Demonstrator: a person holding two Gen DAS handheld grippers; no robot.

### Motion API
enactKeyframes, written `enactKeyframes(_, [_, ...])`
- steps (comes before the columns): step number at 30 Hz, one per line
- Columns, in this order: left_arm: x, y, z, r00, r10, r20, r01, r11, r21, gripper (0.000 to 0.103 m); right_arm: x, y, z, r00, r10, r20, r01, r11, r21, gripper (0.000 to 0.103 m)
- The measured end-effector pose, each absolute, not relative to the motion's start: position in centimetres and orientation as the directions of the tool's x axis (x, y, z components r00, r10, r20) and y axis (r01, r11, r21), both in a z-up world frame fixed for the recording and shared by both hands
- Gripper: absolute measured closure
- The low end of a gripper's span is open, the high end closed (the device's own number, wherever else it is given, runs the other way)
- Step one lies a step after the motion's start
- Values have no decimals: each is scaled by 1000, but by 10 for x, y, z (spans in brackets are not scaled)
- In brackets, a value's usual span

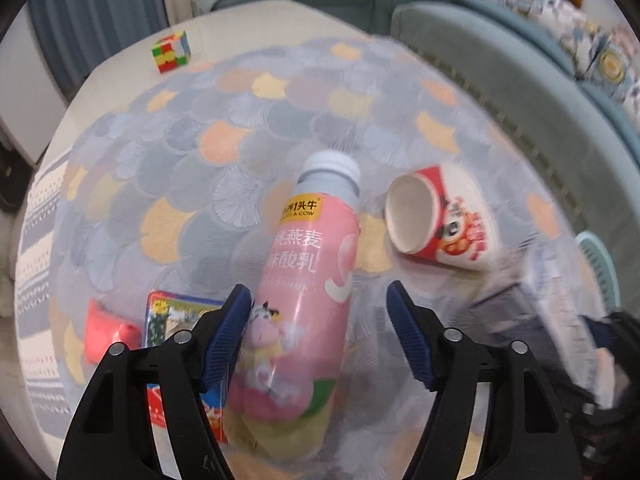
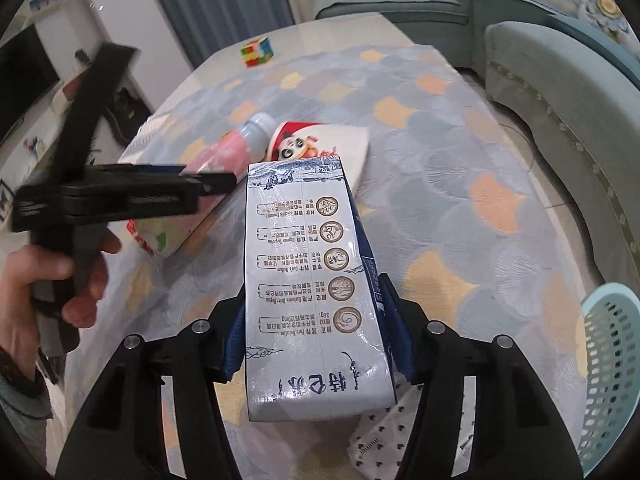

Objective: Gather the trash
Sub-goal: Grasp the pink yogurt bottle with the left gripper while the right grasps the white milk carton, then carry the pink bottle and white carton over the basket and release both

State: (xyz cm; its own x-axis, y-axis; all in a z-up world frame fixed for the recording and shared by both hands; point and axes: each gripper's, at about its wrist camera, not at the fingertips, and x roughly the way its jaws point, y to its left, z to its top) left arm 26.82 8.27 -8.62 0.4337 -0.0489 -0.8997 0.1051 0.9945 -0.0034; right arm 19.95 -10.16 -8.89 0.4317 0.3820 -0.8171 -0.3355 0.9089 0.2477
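**Bottle lies lengthwise between the left fingers**

The pink bottle [image 1: 304, 296] lies at lower centre, cap toward the top of the frame, inside the left gripper [image 1: 316, 300], whose wide-open jaws are not gripping it. The right gripper [image 2: 312, 304] clamps the milk carton [image 2: 312, 288], basket [image 2: 612, 364] at lower right

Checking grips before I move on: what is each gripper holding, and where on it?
Right gripper is clamped on the milk carton, pads on its two narrow sides near its lower end. Left gripper holds nothing; its open jaws straddle the pink bottle.
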Motion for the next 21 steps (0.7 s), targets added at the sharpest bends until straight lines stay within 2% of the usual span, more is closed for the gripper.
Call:
enactKeyframes(2, [273, 80, -92, 409, -24, -912, 109, 994, 22, 40, 199, -108, -86, 436, 397, -808, -323, 907, 271, 48])
enactKeyframes(3, [275, 79, -94, 403, -12, -915, 108, 994, 35, 49, 199, -110, -85, 440, 400, -804, -320, 906, 276, 48])
enactKeyframes(5, [276, 79, -96, 391, -16, -920, 101, 995, 26, 55, 198, -113, -82, 450, 398, -799, -316, 908, 275, 48])
enactKeyframes(10, [263, 75, -90, 438, -10, -899, 95, 995, 36, 56, 191, -120, -71, 485, 393, -781, -314, 912, 264, 48])
enactKeyframes(13, [243, 75, -73, 499, -53, -865, 82, 997, -14, 56, 185, -130, -61, 514, 400, -759, -309, 911, 271, 48])
enactKeyframes(21, [186, 39, 3, 666, -167, -727, 131, 986, -107, 56, 152, -179, -12, 640, 342, -688, -252, 940, 232, 48])
